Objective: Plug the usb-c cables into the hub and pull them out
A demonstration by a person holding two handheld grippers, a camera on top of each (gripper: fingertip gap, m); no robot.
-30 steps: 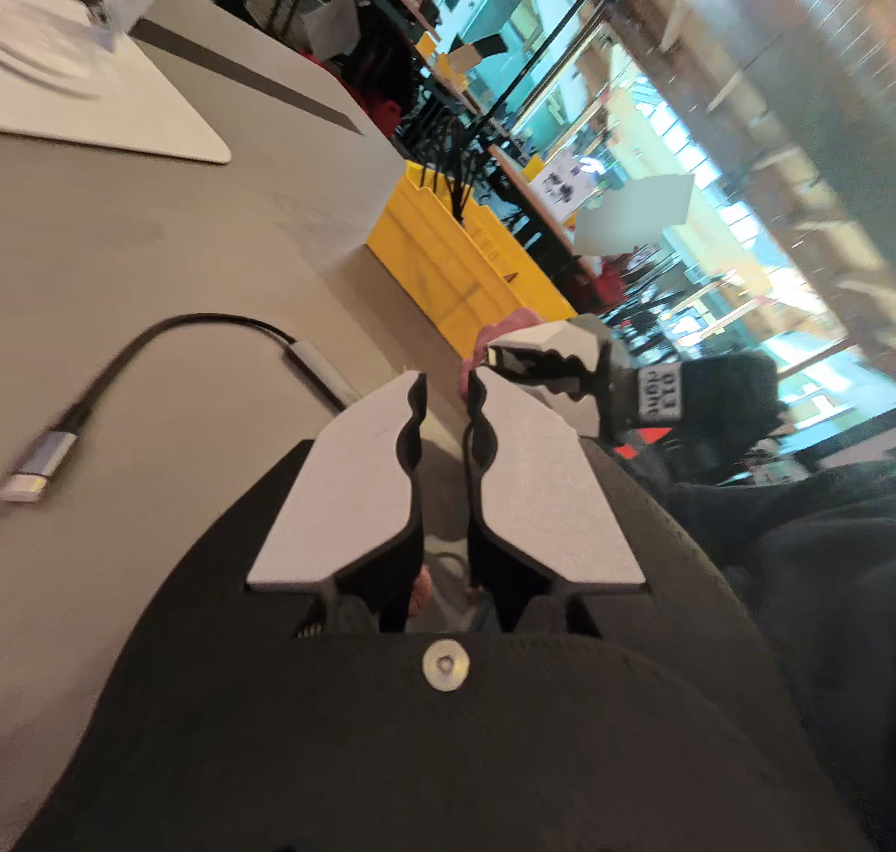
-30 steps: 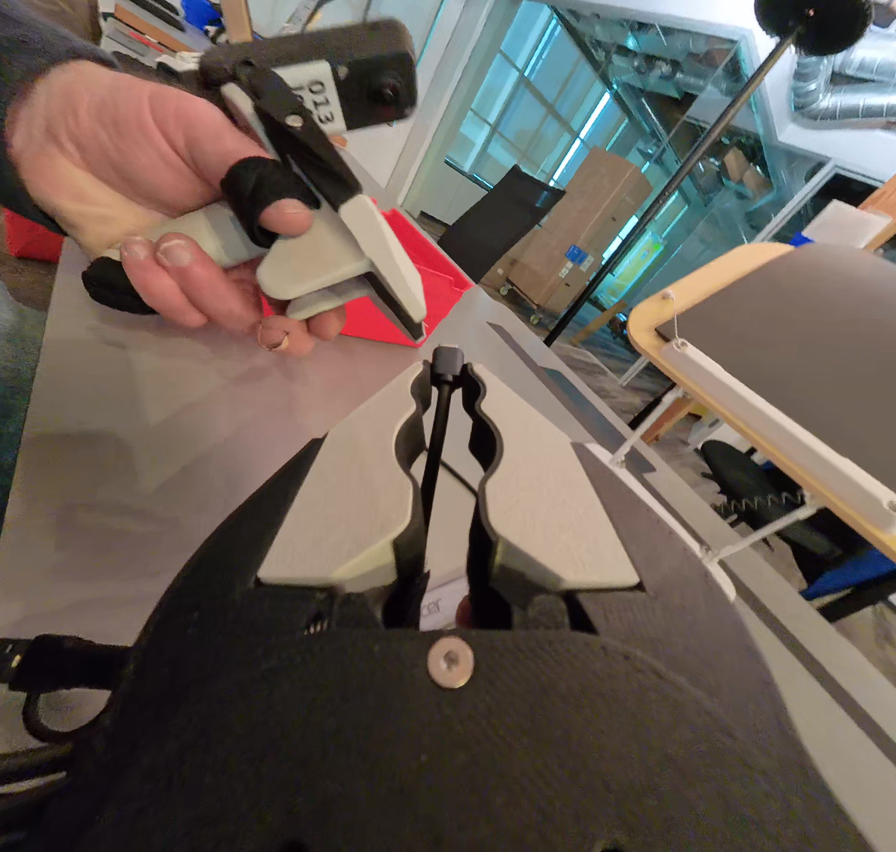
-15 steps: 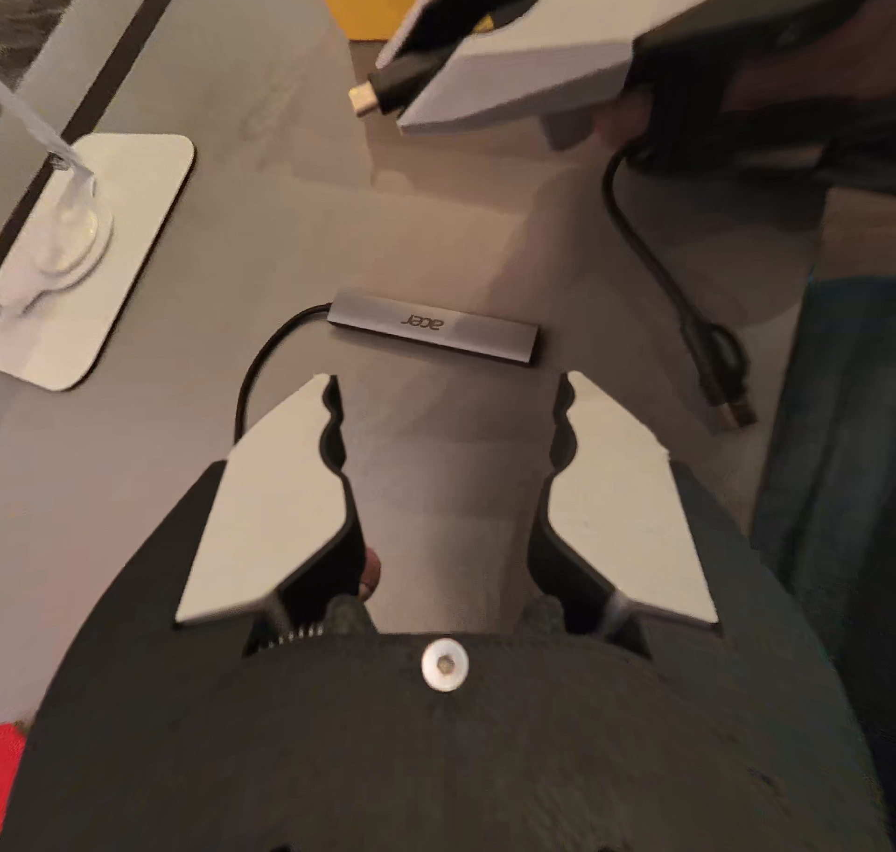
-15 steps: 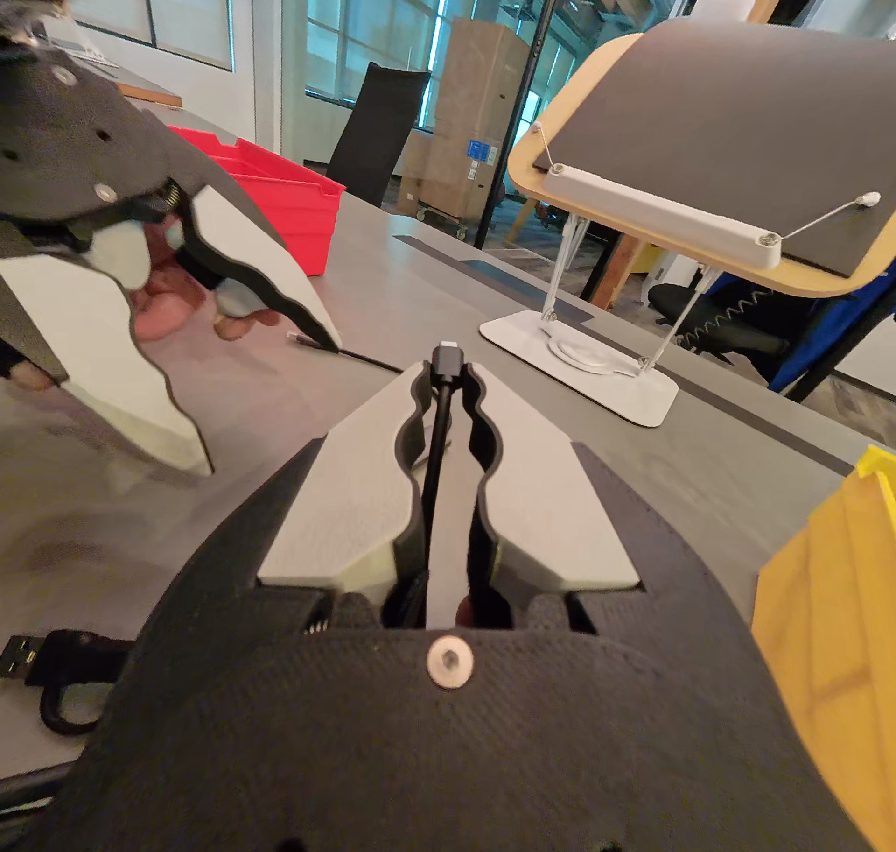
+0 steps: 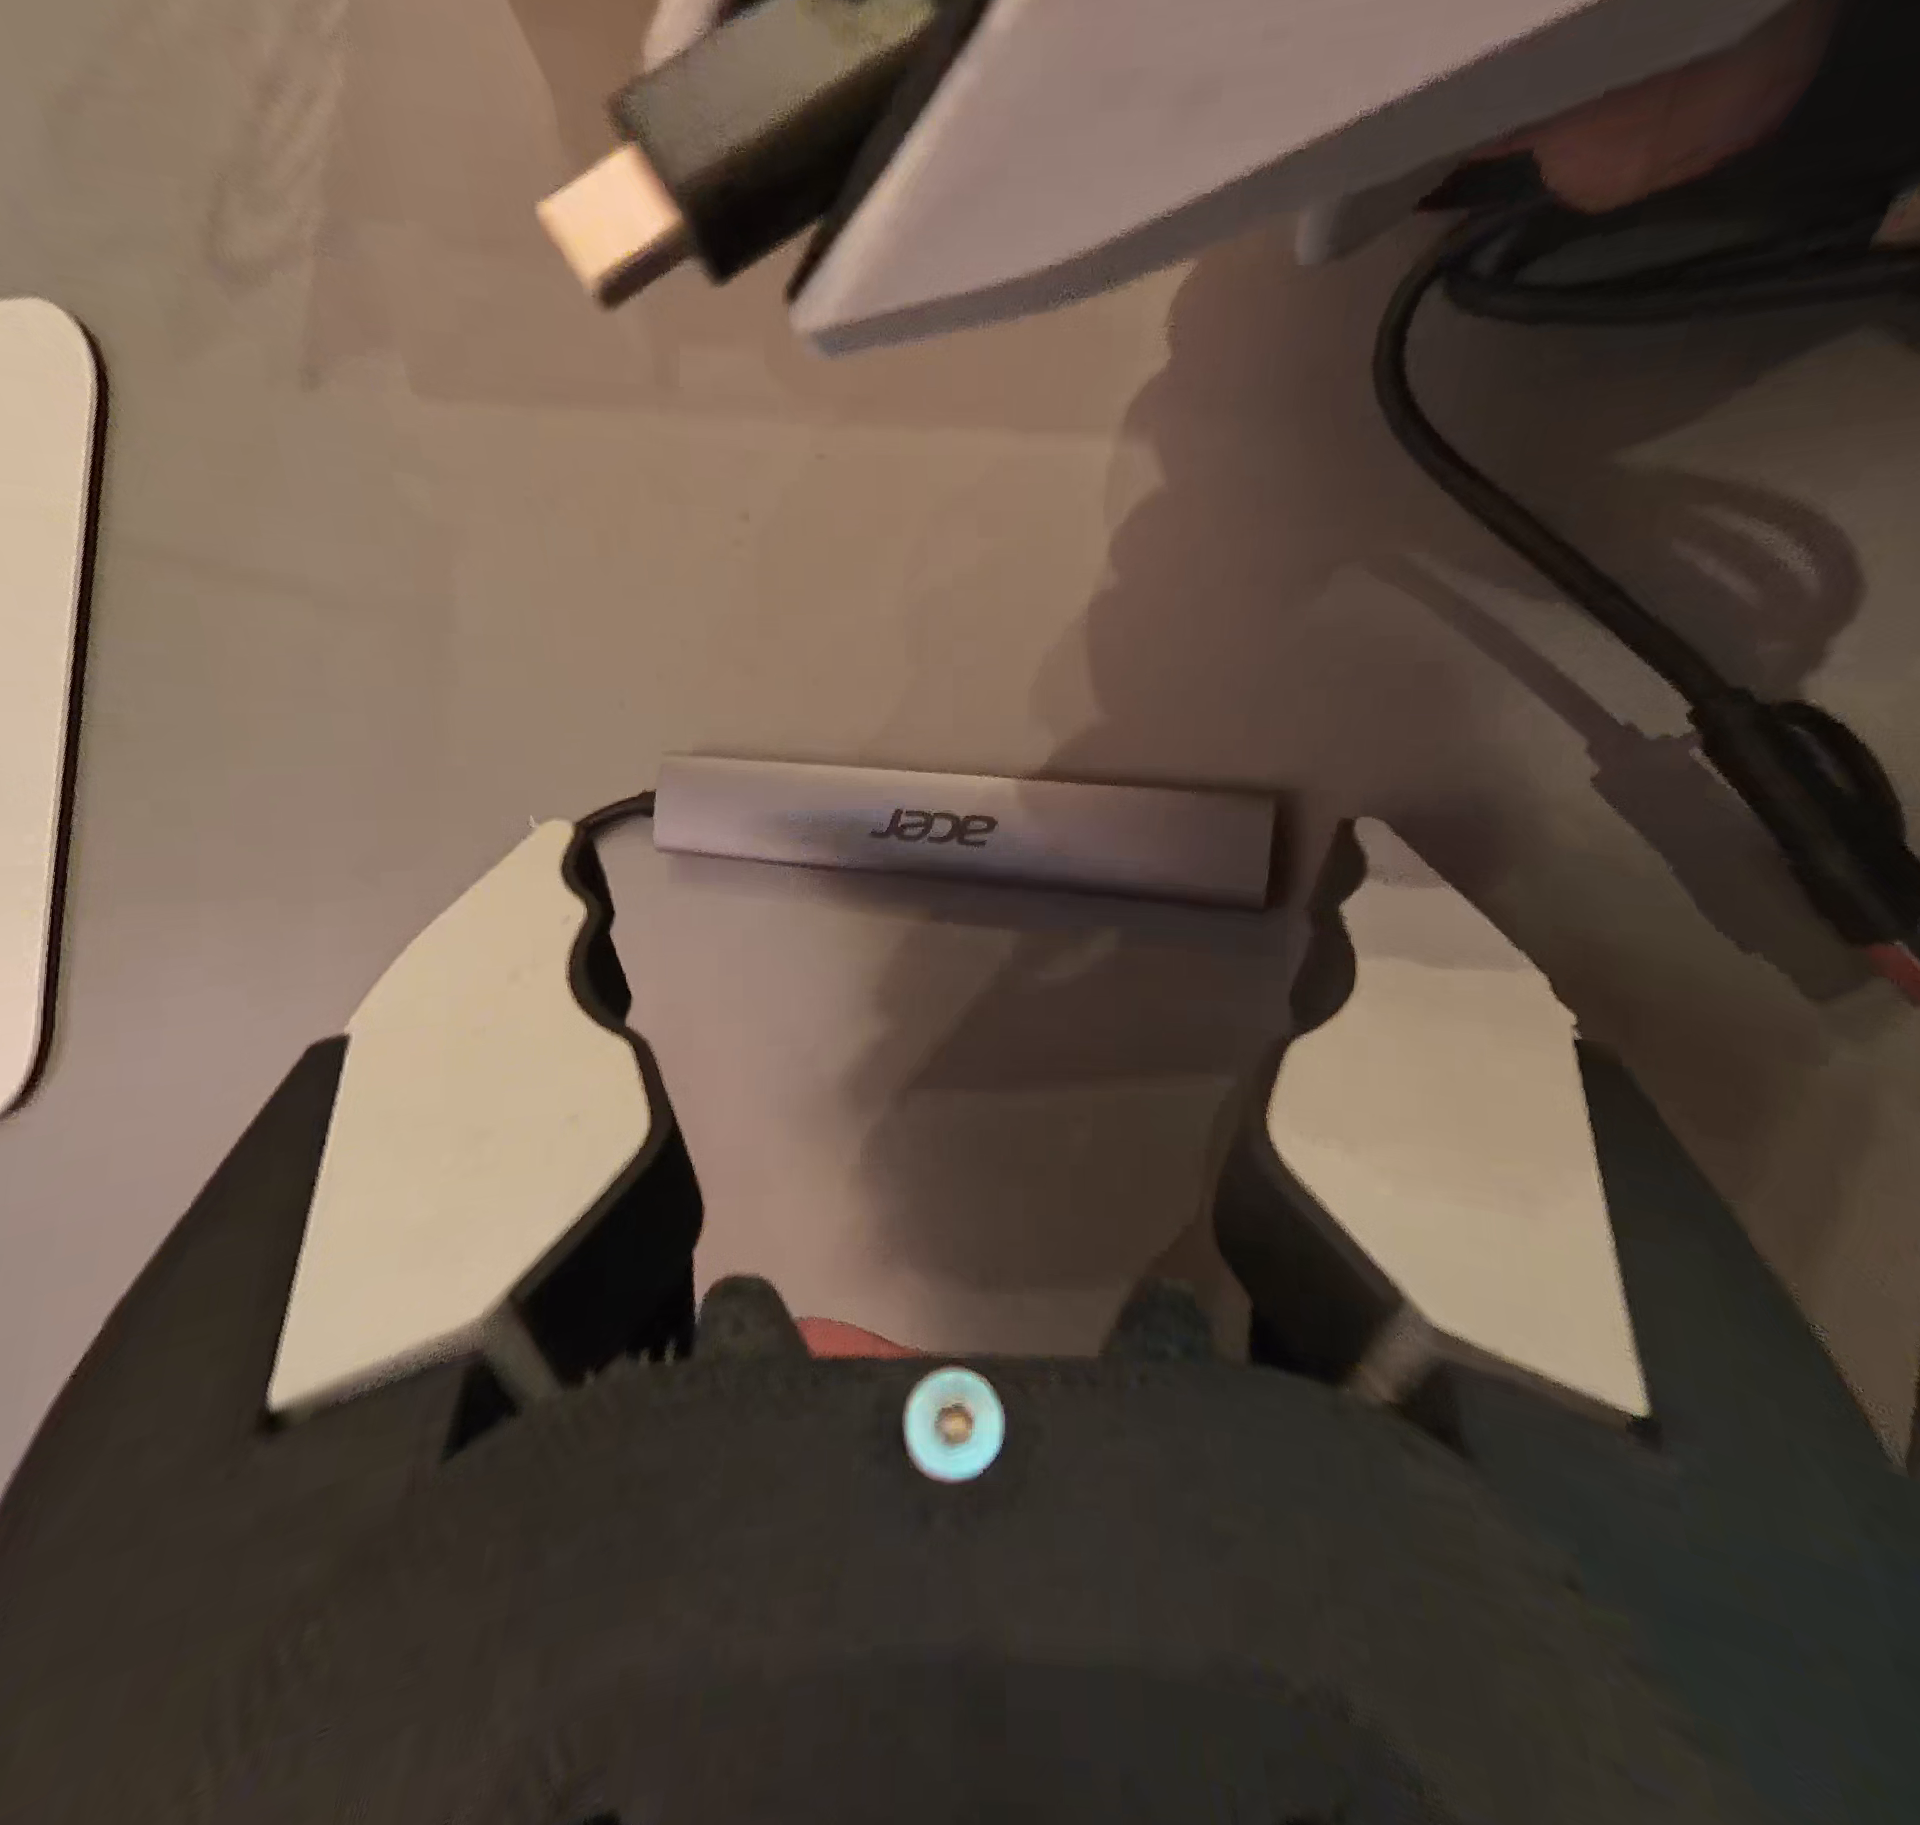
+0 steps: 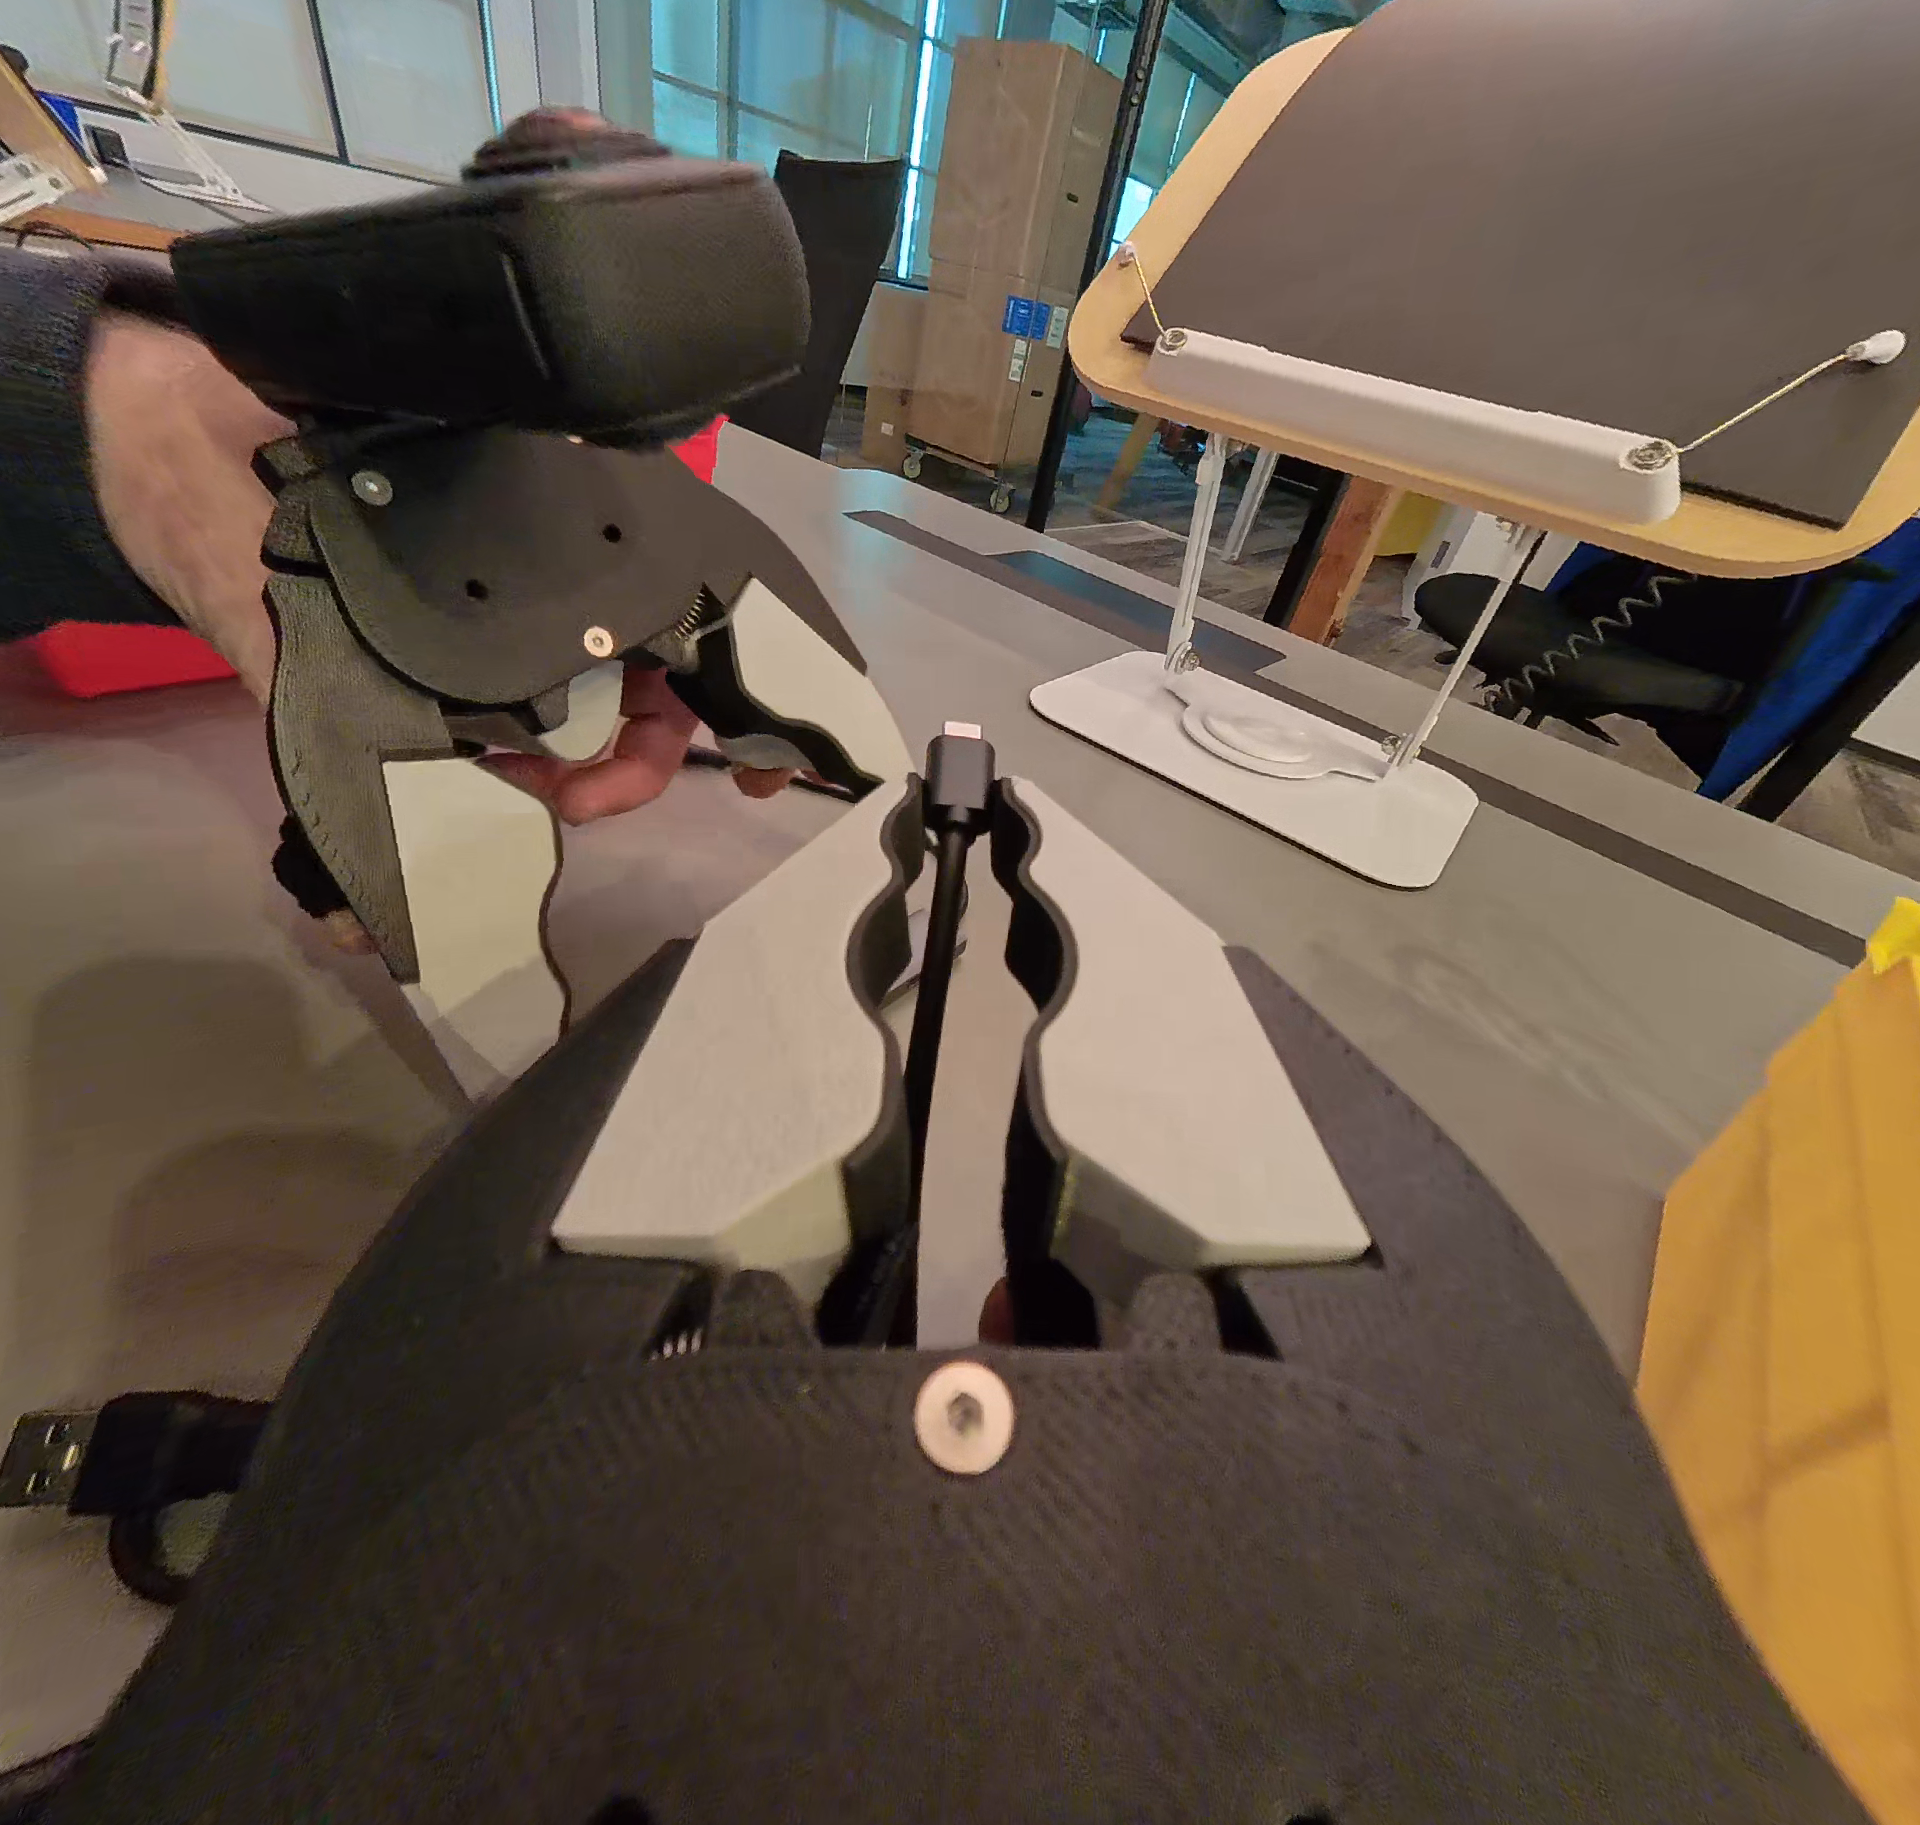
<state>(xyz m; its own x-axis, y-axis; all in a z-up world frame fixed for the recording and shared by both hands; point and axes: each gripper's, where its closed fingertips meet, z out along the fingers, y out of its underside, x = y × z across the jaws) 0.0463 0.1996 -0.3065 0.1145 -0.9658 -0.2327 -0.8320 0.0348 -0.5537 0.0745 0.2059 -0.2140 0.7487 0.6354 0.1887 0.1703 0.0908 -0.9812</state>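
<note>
**Two wrist cameras, one steep, one shallow**

The left wrist camera looks steeply down along its left gripper [image 5: 961, 856], close above the grey table [image 5: 416, 549], with the hub [image 5: 964, 830] between its fingertips. The right wrist camera sits low behind its right gripper [image 6: 956, 804], facing almost level across the table [image 6: 1351, 965] toward windows. Both views share the tabletop, the white stand base [image 5: 42, 684] [image 6: 1278, 767], and each other's gripper.

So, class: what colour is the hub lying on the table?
The hub is dark metallic grey, best seen in the left wrist view.
</note>
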